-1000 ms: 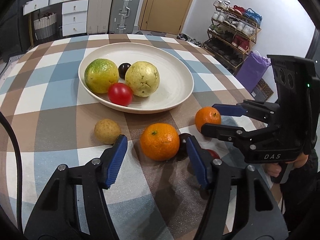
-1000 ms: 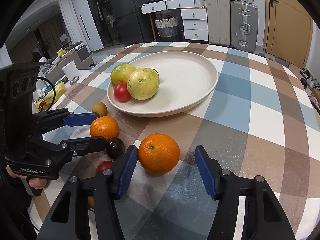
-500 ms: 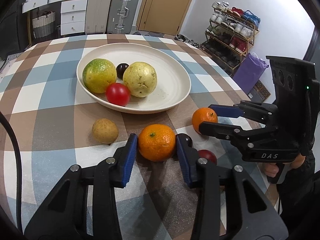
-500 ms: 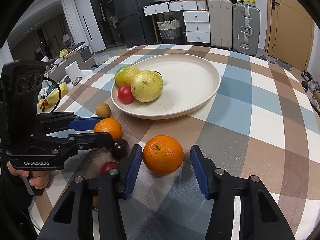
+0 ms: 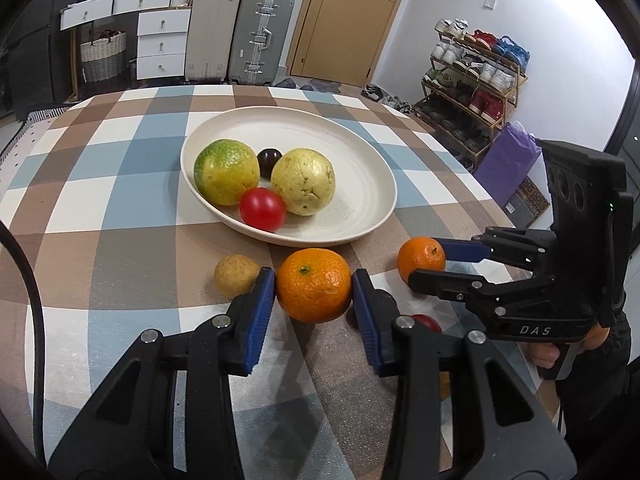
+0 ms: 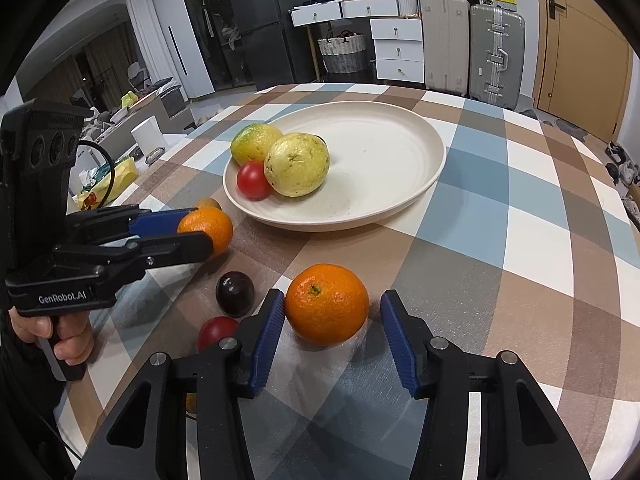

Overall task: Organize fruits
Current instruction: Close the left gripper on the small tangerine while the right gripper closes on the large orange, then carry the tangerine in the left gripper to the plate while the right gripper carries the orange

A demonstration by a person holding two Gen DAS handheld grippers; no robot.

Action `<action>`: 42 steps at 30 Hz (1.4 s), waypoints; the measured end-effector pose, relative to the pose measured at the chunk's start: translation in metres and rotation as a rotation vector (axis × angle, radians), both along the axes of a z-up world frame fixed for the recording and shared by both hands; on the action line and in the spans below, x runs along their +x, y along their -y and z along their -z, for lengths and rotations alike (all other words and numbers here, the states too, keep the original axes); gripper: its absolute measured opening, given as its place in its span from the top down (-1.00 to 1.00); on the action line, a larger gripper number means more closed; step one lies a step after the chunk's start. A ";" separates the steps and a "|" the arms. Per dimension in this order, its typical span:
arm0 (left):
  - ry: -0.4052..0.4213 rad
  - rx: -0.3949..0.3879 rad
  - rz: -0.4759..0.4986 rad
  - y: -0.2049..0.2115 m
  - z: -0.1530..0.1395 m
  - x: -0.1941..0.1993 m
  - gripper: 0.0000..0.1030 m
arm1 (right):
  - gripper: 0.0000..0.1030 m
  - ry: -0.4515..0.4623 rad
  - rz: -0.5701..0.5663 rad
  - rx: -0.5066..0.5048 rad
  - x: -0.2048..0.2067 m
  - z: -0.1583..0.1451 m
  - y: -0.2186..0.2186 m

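My left gripper is shut on an orange that rests on the checked table, just in front of the cream plate. The same orange and gripper show in the right wrist view. My right gripper is open around a second orange; its left pad touches the fruit, the right pad stands apart. That orange also shows in the left wrist view. The plate holds a green-yellow fruit, a yellow fruit, a red tomato and a dark plum.
A small brown fruit lies left of my left gripper. A dark plum and a red fruit lie between the two grippers. The table's edge is close on the right. Suitcases, drawers and a shoe rack stand beyond the table.
My left gripper closed from wide open onto its orange. My right gripper narrowed around the second orange and moved slightly forward. The fruit on the plate has not moved.
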State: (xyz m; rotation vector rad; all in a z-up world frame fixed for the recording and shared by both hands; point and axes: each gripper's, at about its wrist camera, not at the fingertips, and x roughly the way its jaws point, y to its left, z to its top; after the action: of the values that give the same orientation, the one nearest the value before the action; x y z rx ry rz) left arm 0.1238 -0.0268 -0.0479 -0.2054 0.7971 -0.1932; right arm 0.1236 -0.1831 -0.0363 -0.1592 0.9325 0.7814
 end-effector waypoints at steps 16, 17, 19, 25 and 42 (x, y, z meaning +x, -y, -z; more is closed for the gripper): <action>0.048 0.048 -0.058 0.001 -0.019 0.003 0.29 | 0.17 0.054 0.041 0.135 0.004 -0.020 0.010; 0.048 0.047 -0.057 0.002 -0.020 0.003 0.29 | 0.17 0.057 0.046 0.144 0.005 -0.021 0.011; 0.045 0.044 -0.057 0.003 -0.021 0.006 0.29 | 0.17 0.052 0.052 0.158 0.008 -0.024 0.011; 0.042 0.043 -0.042 0.009 -0.022 0.013 0.29 | 0.17 0.055 0.075 0.138 0.014 -0.028 0.008; 0.012 0.075 -0.026 0.020 -0.015 0.048 0.29 | 0.17 0.070 0.103 0.150 0.037 -0.037 0.001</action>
State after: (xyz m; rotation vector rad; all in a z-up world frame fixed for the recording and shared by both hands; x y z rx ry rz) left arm 0.1716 -0.0469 -0.0327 -0.1437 0.7878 -0.1401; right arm 0.1608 -0.1842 0.0008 -0.0078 0.8064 0.7427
